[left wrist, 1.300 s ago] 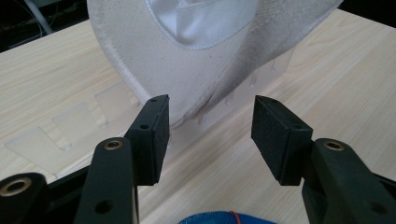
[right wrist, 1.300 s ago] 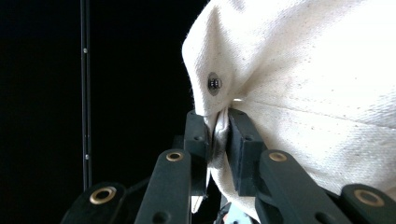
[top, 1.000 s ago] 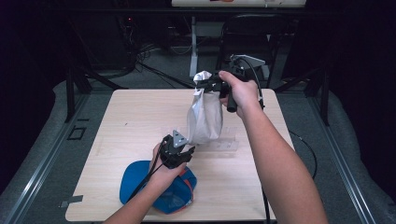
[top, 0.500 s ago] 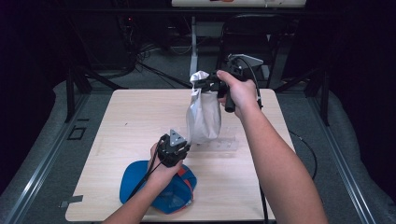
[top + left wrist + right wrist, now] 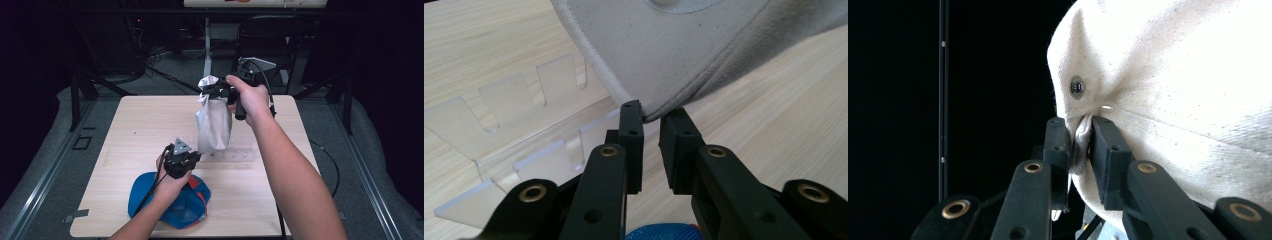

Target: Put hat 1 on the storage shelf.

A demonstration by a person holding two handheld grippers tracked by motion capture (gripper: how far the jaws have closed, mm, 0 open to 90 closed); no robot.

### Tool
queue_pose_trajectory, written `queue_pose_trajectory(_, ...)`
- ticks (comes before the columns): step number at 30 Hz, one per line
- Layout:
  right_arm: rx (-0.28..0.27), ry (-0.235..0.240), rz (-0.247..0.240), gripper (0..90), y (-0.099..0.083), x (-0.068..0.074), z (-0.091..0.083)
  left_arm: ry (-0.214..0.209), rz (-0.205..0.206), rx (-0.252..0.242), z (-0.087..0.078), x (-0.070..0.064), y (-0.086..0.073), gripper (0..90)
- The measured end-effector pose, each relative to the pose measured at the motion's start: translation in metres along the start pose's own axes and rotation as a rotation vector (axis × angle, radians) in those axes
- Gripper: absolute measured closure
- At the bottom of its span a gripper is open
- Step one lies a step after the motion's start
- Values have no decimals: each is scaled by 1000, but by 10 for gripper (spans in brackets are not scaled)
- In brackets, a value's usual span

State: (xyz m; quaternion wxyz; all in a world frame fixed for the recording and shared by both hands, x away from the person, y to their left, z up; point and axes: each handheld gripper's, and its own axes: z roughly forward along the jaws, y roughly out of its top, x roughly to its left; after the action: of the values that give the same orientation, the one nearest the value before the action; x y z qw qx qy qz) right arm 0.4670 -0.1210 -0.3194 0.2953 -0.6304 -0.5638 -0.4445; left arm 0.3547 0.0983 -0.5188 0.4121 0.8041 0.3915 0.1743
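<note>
A white cap hangs above the wooden table, pinched at its top by my right gripper. In the right gripper view the jaws are shut on a fold of the cap just below an eyelet. My left gripper sits low beside the cap's bottom edge. Its jaws stand a little apart, and the edge of the cap rests right at their tips. A blue cap with a red and white patch lies on the table under my left hand.
A clear acrylic rack with slotted tabs lies flat on the table under the hanging cap. Dark floor, cables and a chair frame lie beyond the far edge.
My left gripper has drifted slightly left along the white cap's bottom edge. The right gripper keeps the cap hanging in nearly the same place.
</note>
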Motion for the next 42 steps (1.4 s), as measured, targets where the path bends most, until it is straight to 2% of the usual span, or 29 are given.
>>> queue_pose_trajectory(3,9,0,-3,786,0,-1,3,5,1,-4,0,-3,-1,814)
queue_pose_trajectory(7,16,4,-5,785,0,0,8,15,-19,-12,0,-5,-3,817)
queue_pose_trajectory(8,19,5,-7,784,-1,1,11,17,-39,-15,0,-5,-4,817)
queue_pose_trajectory(9,19,5,-7,784,-1,1,11,17,-39,-15,0,-5,-4,818)
queue_pose_trajectory(12,21,-1,-12,779,-2,1,14,20,-80,-16,1,-3,-6,818)
queue_pose_trajectory(17,26,-2,-21,773,-3,2,19,16,-106,-15,2,-2,-9,819)
queue_pose_trajectory(18,28,-4,-23,772,-4,3,21,18,-126,-25,2,-2,-10,819)
queue_pose_trajectory(19,28,-4,-23,772,-4,3,21,18,-126,-25,2,-2,-10,820)
queue_pose_trajectory(20,30,-6,-29,770,-4,3,23,17,-150,-35,3,-2,-12,821)
queue_pose_trajectory(23,35,-8,-31,767,-5,3,26,12,-178,-50,4,0,-16,825)
queue_pose_trajectory(28,35,-28,-42,765,-6,3,29,13,-201,-54,4,5,-21,847)
queue_pose_trajectory(29,35,-32,-42,765,-6,2,29,1,-212,-46,3,6,-22,851)
queue_pose_trajectory(30,35,-34,-40,765,-6,2,29,28,-213,-37,2,6,-22,855)
queue_pose_trajectory(31,35,-37,-43,765,-6,1,29,23,-232,-48,3,6,-23,855)
queue_pose_trajectory(32,34,-41,-46,765,-6,1,29,-2,-229,-59,5,8,-23,855)
queue_pose_trajectory(34,41,-43,-46,765,-6,1,28,-7,-236,-52,5,10,-24,855)
queue_pose_trajectory(35,40,-43,-48,765,-6,1,27,-14,-228,-42,5,10,-24,856)
queue_pose_trajectory(36,43,-43,-51,765,-6,0,26,-2,-210,-43,6,8,-25,858)
queue_pose_trajectory(37,43,-43,-51,765,-6,0,26,-2,-210,-43,6,8,-25,859)
queue_pose_trajectory(38,39,-47,-51,765,-7,0,25,15,-172,-37,6,5,-25,860)
queue_pose_trajectory(39,38,-47,-51,765,-7,-1,24,21,-151,-23,6,4,-25,861)
queue_pose_trajectory(40,38,-45,-49,765,-7,-2,23,39,-148,-21,8,1,-26,862)
queue_pose_trajectory(41,38,-45,-49,765,-7,-2,23,39,-148,-21,8,1,-26,862)
queue_pose_trajectory(42,34,-47,-46,765,-8,-4,22,48,-132,-18,11,0,-29,862)
